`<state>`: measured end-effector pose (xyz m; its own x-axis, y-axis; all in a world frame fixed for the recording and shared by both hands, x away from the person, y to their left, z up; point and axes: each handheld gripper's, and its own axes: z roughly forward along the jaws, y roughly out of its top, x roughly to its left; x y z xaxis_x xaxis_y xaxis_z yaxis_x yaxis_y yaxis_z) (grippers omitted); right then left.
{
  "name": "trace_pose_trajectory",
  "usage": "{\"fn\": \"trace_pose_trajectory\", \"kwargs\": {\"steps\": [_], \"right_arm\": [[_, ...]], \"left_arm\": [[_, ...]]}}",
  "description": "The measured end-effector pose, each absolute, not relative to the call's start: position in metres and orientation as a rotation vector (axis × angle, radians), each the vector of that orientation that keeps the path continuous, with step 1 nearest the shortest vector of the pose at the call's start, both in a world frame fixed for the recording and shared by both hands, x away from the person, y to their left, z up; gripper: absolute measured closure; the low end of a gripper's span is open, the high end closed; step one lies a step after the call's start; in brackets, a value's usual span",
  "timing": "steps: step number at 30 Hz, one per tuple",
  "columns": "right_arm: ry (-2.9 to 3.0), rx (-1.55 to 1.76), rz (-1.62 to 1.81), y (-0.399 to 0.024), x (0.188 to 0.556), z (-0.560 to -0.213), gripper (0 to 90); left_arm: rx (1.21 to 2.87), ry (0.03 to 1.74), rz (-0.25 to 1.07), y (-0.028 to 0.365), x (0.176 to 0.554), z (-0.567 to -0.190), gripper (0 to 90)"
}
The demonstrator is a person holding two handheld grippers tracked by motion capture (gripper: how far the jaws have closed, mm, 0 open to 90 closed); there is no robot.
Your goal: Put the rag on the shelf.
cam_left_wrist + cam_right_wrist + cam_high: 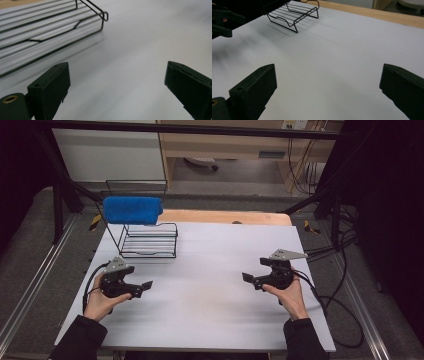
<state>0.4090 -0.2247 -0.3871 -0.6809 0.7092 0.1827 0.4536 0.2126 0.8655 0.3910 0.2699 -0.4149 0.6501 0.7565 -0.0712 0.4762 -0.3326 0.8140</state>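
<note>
On my left, the left gripper (131, 290) sits low over the white table (210, 285) with its jaws spread wide and nothing between them, just in front of the black wire rack (150, 241) that stands at the far left of the board. The blue towel (132, 210) lies rolled across the rack's upper rail, above the ribbed lower shelf and apart from both my tools — that is the thing nearest my reach. If I go for it from here, I judge the risk to be the rack itself: it looks light and nothing appears to hold it down, so a pull on the towel could drag or tip the whole frame, or a jaw could snag one of the thin wires instead of cloth. In the left gripper view the shelf wires (37, 30) run close ahead of the jaws, so a low approach might catch them. Across the bare middle of the table, the right gripper (261, 279) rests in my other hand, jaws equally wide and empty — too far off to steady the rack quickly. The surface is smooth, matte and pale, laid over a wooden top (225, 216) whose edge shows behind; beyond it, dim room, a dark metal frame (190, 129) and loose cables (335, 270) at the right.
</note>
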Motion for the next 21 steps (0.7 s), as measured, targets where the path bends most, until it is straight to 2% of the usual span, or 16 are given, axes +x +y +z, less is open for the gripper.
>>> {"fn": "trace_pose_trajectory", "kwargs": {"steps": [13, 21], "right_arm": [[2.244, 1.185, 1.352, -0.267, 0.381, -0.436, 0.6], [2.259, 1.212, 1.313, -0.280, 0.371, -0.444, 0.6]], "left_arm": [[2.023, 0.958, 0.406, 0.274, 0.381, -0.437, 7.2], [2.036, 0.946, 0.395, 0.274, 0.378, -0.440, 7.7]]}}
